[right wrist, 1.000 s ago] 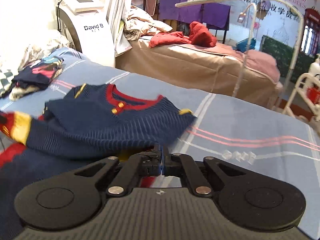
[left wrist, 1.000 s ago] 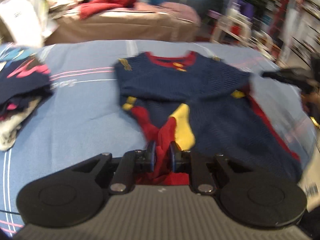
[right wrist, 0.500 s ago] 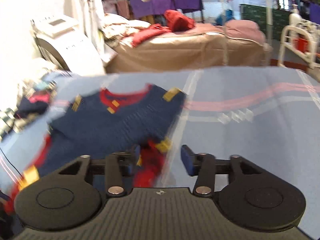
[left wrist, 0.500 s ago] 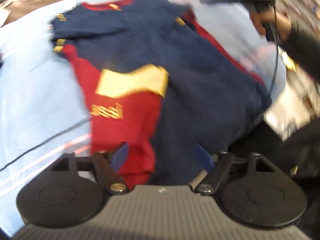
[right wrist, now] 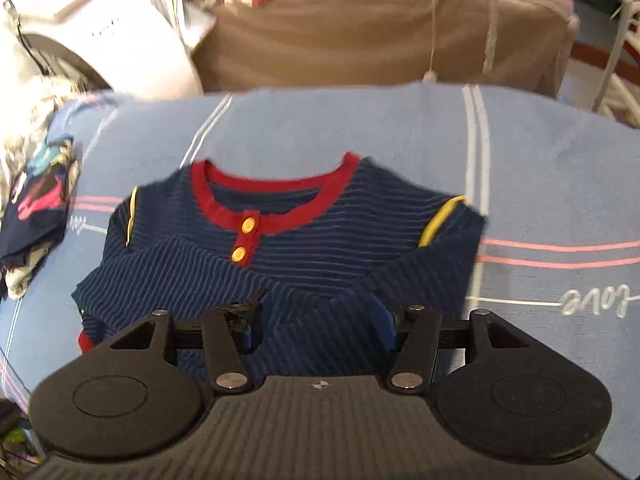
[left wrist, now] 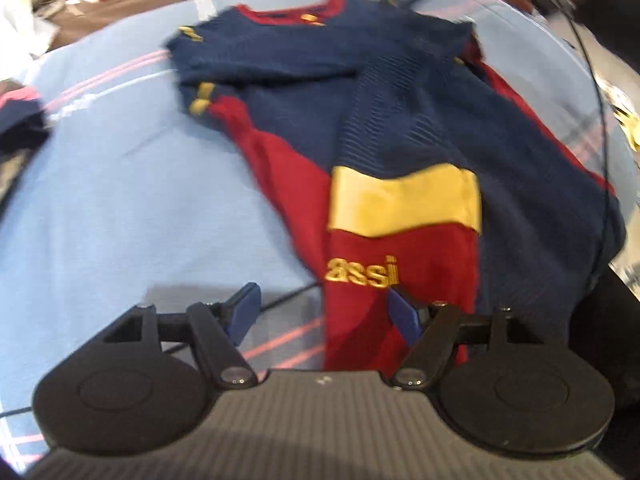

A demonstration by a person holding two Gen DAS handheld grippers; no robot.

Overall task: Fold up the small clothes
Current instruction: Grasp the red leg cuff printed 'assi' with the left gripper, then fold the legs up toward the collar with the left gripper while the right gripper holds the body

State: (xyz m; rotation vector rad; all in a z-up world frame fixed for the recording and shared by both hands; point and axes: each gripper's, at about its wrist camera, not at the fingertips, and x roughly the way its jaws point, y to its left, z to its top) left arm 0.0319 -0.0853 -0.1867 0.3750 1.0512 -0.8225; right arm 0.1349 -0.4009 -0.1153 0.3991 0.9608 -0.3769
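Both sleeves now released: we let go, navy ribbed knit top with red collar [right wrist: 280, 240] lies on blue striped sheet [right wrist: 540, 184], sleeves crossing chest. Left gripper [left wrist: 324, 312] jaws closing, straddling red cuff beside top's hem; right gripper [right wrist: 316, 320] opening wide above top. Next fold comes.

Gold letters "assi" stand on the shirt's red sleeve [left wrist: 400, 272]; the blue bedsheet [right wrist: 560, 184] reads "love".

Open blue sheet [right wrist: 540, 184] lies clear to the right of the navy shirt [right wrist: 304, 240] and beyond its collar, giving free passage there. To the left, a pile of clothes [right wrist: 36, 216] crowds the bed's edge. A white machine [right wrist: 100, 40] and a brown-covered bed [right wrist: 380, 28] wall off the far side. A thin black cable [left wrist: 600, 128] crosses the shirt's right side.
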